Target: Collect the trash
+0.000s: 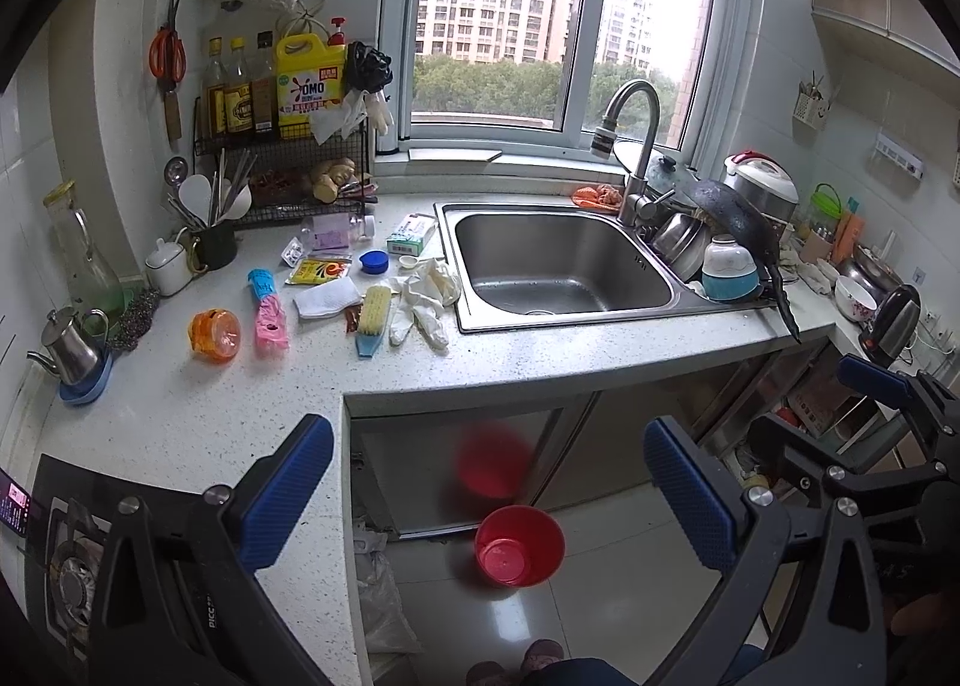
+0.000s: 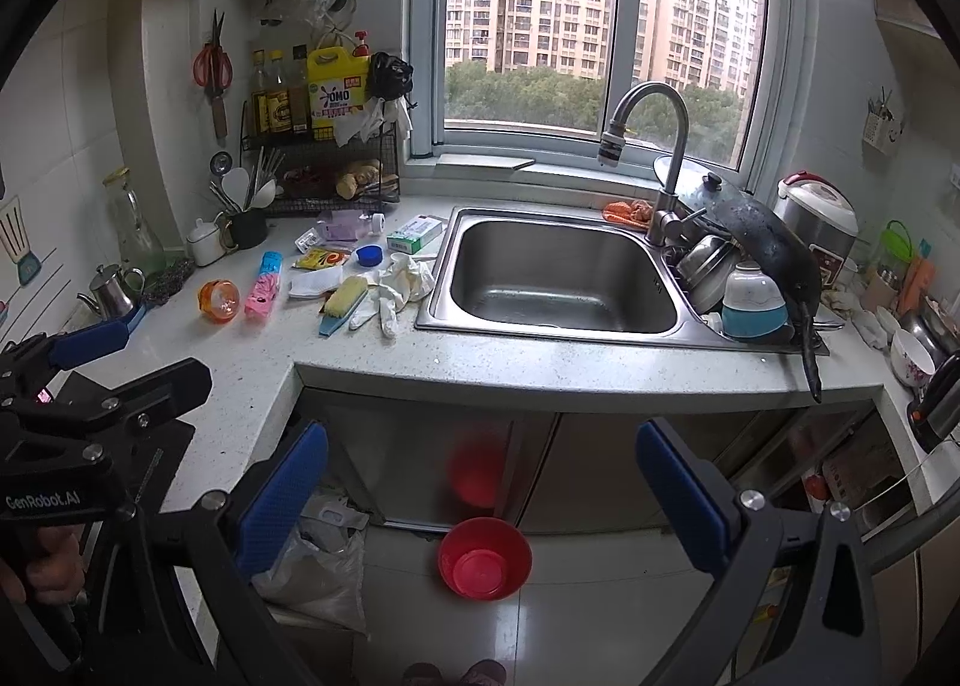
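— one red bowl [image 1: 519,545] is sitting on the floor; one orange cup [image 1: 216,336] is lying on the counter [image 1: 540,362].
— two grippers, left [image 1: 489,500] and right [image 2: 480,497], are hovering level, fingers spread, empty.

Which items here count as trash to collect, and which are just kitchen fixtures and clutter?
Likely for the job: crumpled white gloves, yellow sachet, white folded wipe, blue cap, red basin on the floor, perhaps the bin.

Just lying about: scrub brush, OMO detergent jug, steel teapot, black pan, rice cooker.
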`<state>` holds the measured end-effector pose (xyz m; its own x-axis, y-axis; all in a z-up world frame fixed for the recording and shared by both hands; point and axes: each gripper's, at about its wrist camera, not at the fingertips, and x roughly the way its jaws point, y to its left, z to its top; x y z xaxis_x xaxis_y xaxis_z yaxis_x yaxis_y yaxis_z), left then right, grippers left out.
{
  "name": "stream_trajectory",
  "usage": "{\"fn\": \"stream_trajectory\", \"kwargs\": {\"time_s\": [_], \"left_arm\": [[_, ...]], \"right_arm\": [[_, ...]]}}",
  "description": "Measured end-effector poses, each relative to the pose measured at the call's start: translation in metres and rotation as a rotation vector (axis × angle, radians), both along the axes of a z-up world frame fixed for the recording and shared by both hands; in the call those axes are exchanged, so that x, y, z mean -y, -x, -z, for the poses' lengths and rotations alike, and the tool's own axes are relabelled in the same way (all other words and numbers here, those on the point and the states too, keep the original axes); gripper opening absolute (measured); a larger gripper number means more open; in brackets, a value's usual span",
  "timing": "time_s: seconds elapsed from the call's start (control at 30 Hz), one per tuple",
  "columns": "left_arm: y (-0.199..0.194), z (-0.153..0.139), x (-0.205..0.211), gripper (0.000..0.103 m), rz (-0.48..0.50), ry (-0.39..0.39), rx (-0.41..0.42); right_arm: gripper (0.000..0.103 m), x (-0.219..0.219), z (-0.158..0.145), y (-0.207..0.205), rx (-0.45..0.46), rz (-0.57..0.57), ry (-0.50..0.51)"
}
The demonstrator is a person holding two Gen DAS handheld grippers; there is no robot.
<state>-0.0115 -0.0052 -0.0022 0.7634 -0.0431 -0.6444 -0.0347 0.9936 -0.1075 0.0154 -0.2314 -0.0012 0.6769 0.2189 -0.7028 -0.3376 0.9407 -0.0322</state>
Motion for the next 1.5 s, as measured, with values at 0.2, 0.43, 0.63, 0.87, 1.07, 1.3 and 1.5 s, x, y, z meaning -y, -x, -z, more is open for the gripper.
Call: {"fn": "stream_trajectory", "kwargs": {"time_s": [0.2,0.43,0.63,0.87,1.07,1.3,1.5], "left_arm": [[0.0,0.0,0.0,0.103,-0.001,0.001,-0.002],[-0.003,-0.003,0.002,0.103,-0.007,-0.015,-0.009],[-0.005,-0.002,0.005,0.103,-0.006,-0.014,-0.014],[-0.017,0.0,0.006,0.103,-0.022,-0.014,-0.025],[-0.036,0.002,0.008,0.103,-0.038,-0.012,-0.031],[-0.075,0.006,0.009,0.103,-0.058,-0.003,-0.067],[-0.109,0.014,-0.005,0.103,-0.083,-0.016,-0.123]], "right_arm": [[0.103,0.0,-0.001,-0.001,-0.001,-0.002,-0.001],[0.103,0.001,0.0,-0.002,-0.012,-0.005,-0.021],[0.103,0.003,-0.001,-0.006,-0.018,-0.015,-0.028],[0.103,0.002,0.0,-0.017,-0.025,-0.033,-0.028],[0.103,0.002,0.004,-0.034,-0.036,-0.051,-0.042],[0.103,0.0,0.009,-0.069,-0.077,-0.098,-0.042],[0.103,-0.014,0.013,-0.102,-0.098,-0.154,-0.034]]}}
